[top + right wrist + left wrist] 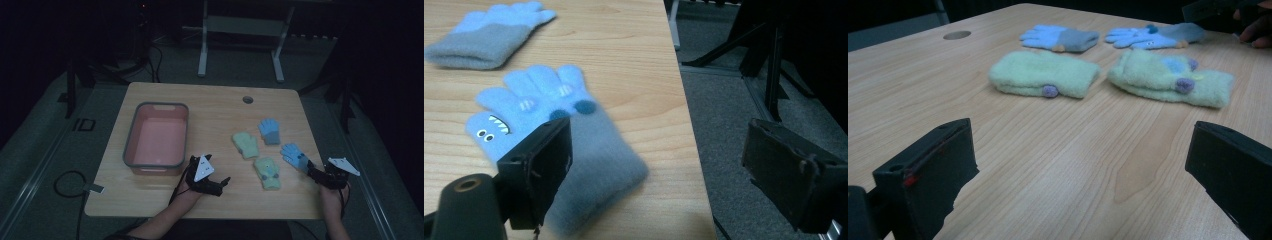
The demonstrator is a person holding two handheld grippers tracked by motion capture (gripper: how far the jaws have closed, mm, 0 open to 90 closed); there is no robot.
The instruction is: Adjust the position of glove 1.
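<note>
Near edge of the light wooden bench (215,105): two forearms come in from the bottom of the high view, each hand carrying a black two-jaw gripper.

Left gripper (220,184) sits near the front edge, just right of the tub's near corner, pointing right toward the gloves. Its jaws stand wide apart over bare wood, nothing between them; in the left gripper view the green pair lies a little beyond the jaws.

Right gripper (311,171) is at the near right corner of the bench, jaws spread wide. In the right gripper view one jaw sits over the grey cuff of the light blue knitted glove with a monster face (544,130); the other jaw hangs out past the bench's right edge, above the grey carpet floor (734,100). Pads are not pressing the glove. Whether the jaw touches the cuff cannot be told.

That monster-face glove (294,155) lies flat near the right edge, fingers pointing far-left, cuff toward the right gripper.

Left of it, just apart: a pale green fuzzy mitten with blue and purple spots (267,172). Farther in: a second pale green fuzzy mitten (245,144), plain side up with one purple dot at its edge.

Farther still: a second light blue knitted glove with a grey cuff (269,130).

Left half of the bench: an empty rectangular pink plastic tub with a grey rim (131,140), well apart from the gloves.

Far edge: a small round grommet hole (248,99).
</note>
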